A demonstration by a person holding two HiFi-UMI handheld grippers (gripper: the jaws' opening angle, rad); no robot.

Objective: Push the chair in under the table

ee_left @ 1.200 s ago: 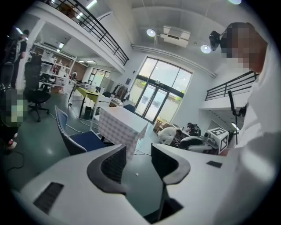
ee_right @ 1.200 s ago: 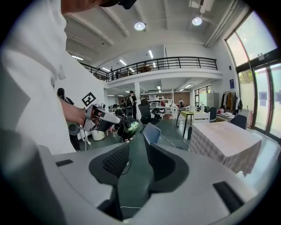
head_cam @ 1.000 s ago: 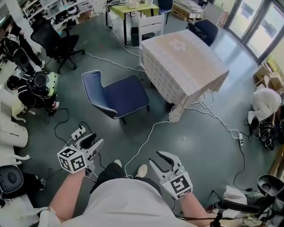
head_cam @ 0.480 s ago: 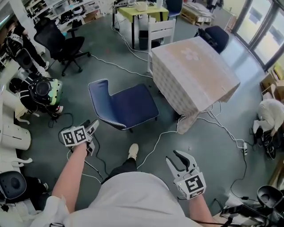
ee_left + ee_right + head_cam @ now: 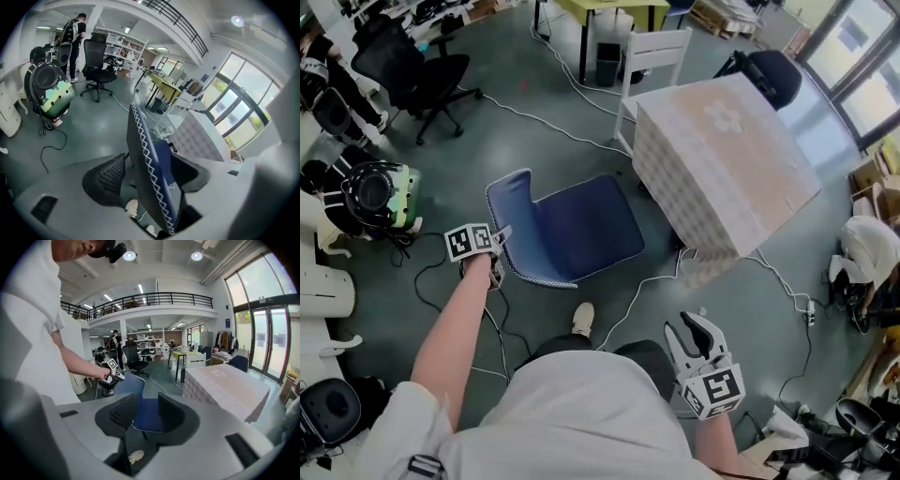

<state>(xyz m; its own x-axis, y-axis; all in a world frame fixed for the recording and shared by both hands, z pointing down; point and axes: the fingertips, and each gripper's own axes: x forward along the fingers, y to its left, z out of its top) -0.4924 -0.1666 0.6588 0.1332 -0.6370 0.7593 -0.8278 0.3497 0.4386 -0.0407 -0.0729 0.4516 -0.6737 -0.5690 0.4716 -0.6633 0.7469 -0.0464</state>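
Observation:
The blue chair [image 5: 581, 225] stands on the grey floor with its seat towards the cloth-covered table [image 5: 722, 159], a little apart from it. My left gripper [image 5: 495, 251] is at the top left edge of the chair's backrest [image 5: 145, 159]. Its jaws are opening, and the backrest's stitched edge stands between the pads [image 5: 110, 176] in the left gripper view. I see no pad pressing on it. My right gripper [image 5: 698, 333] hangs low by my right side, open and empty. In the right gripper view the chair [image 5: 129, 385] and the table [image 5: 225, 385] lie ahead of it.
White cables [image 5: 628, 291] run over the floor between my foot [image 5: 583, 319] and the table. A white chair [image 5: 652, 52] and a dark chair [image 5: 769, 70] stand behind the table. A black office chair [image 5: 408, 75] is at far left, bags and gear [image 5: 375, 192] to my left.
My left gripper has reached forward and down to the chair's backrest, and its jaws have widened. I have stepped closer to the chair. The right gripper has drifted right and stays open.

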